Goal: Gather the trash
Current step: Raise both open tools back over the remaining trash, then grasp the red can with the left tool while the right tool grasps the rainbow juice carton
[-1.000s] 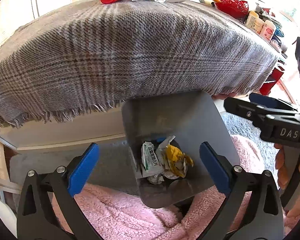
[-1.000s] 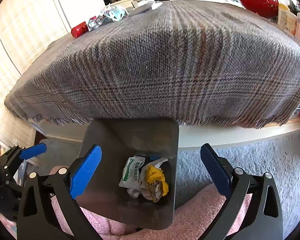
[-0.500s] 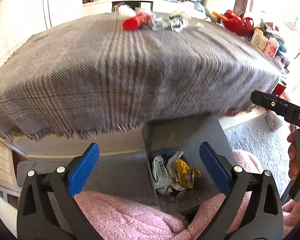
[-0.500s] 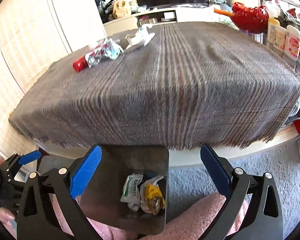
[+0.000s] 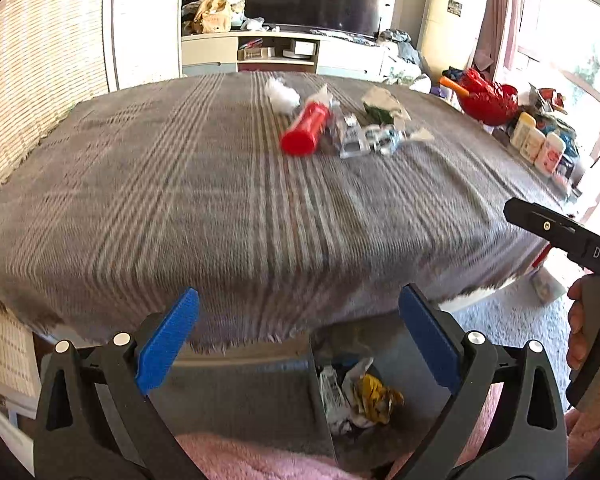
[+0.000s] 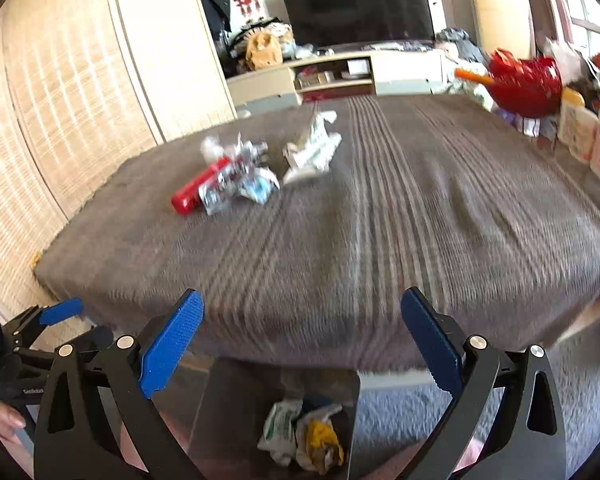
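Trash lies at the far middle of the grey plaid cloth (image 5: pixel 220 200): a red tube (image 5: pixel 306 130), crumpled clear wrappers (image 5: pixel 364 138), a white wad (image 5: pixel 282 94) and a green-white packet (image 5: pixel 382 106). The right wrist view shows the red tube (image 6: pixel 198 190), the wrappers (image 6: pixel 240 178) and white paper (image 6: pixel 312 150). A grey bin (image 5: pixel 412 364) below the table's near edge holds crumpled wrappers (image 5: pixel 356 396); it also shows in the right wrist view (image 6: pixel 236 408). My left gripper (image 5: pixel 298 336) and right gripper (image 6: pixel 302 338) are open, empty, above the bin.
A red basket (image 5: pixel 488 100) and several bottles (image 5: pixel 540 146) stand along the table's right edge. A TV stand (image 5: pixel 284 50) is behind the table and a blind-covered wall (image 6: pixel 60 120) is to the left. Pink fleece (image 5: pixel 260 460) and grey carpet (image 6: pixel 412 412) lie below.
Both grippers have risen and tilted up from the bin toward the tabletop. The trash on the cloth now shows more fully and the bin has dropped to the bottom of both views.
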The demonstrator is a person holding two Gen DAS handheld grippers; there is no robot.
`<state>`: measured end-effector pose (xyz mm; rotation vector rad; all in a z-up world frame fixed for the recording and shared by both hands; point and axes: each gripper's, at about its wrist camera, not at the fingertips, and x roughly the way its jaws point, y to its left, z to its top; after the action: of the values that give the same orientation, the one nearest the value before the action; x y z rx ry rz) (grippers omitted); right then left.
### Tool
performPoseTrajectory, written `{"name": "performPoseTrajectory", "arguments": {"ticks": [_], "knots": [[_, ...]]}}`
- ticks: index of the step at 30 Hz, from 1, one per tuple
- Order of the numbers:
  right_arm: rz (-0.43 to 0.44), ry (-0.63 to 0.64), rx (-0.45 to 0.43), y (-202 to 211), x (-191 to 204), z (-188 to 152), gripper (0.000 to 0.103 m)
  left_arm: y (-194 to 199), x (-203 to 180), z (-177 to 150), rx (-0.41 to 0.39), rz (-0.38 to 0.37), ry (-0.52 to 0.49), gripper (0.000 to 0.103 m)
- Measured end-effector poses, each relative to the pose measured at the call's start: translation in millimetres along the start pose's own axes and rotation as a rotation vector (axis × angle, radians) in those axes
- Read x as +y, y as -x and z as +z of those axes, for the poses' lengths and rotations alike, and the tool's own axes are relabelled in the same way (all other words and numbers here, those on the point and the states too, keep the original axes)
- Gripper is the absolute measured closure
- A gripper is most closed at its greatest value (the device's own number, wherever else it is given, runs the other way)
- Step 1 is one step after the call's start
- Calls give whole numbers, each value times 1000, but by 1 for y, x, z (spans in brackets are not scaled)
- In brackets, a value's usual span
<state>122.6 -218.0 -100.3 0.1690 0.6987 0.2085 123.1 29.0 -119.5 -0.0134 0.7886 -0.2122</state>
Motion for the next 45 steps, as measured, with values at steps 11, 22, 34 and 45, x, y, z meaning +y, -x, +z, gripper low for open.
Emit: {"name": "performPoseTrajectory", "arguments": {"ticks": [11,22,34,45], "knots": [[-33,-1,-42,-29,0,65,3,-27,17,61,-40,30,-21,9],[-60,-64,5,-91,-9,123,3,-88,14,112,11,22,-69,17],[-91,-33,109,-158,-13,141,18,-138,9,135,96,-26,-147,36],[-67,4,174,-184,-9,131,48,-154,0,143,91,-22,-187,67]]}}
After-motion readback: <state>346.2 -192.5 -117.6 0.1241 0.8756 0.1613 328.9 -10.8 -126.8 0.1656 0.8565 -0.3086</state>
